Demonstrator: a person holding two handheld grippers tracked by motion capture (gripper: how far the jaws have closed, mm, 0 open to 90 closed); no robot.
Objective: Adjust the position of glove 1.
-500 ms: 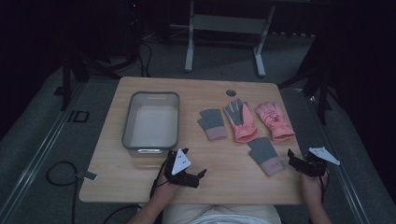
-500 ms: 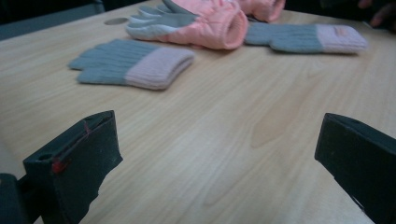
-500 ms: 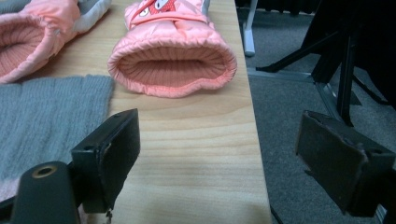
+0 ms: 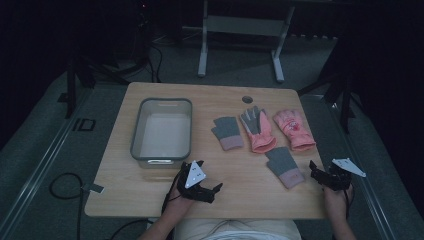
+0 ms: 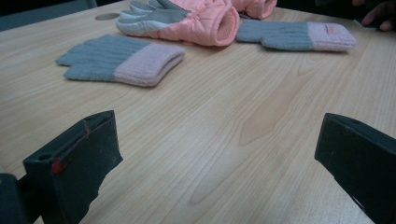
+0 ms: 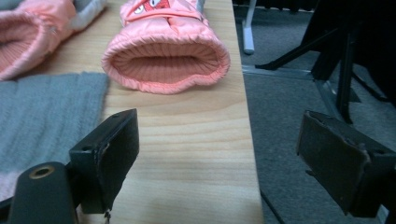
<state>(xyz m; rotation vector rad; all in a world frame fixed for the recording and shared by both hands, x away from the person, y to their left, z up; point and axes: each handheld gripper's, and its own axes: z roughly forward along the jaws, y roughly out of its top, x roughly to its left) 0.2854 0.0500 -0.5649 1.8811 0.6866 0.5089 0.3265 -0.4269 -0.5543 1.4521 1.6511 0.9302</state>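
We are holding the left gripper point(image 4: 206, 186) low over the near edge of the table point(image 4: 150, 195), its jaws spread wide with bare wood between them. In the left gripper view one jaw is showing a small red mark on its edge. Ahead of these jaws, a grey knit glove with a pink cuff point(image 5: 122, 59) is lying flat, and behind it a pink padded glove with a grey palm point(image 5: 187, 18).

We are keeping the right gripper point(image 4: 320, 175) at the table's right edge, its jaws also standing wide and gripping nothing. Just beyond them the second pink padded glove point(image 6: 166, 46) is facing us with its ribbed cuff open; a printed patch is showing on its back, too cut off to read. A second grey knit glove point(image 6: 46, 121) is lying just to the left of the right gripper's jaws; in the left gripper view a tiny tag is sitting on its pink cuff, unreadable.

Farther left, a grey bin point(image 4: 162, 131) is standing on the table, well apart from the gloves.
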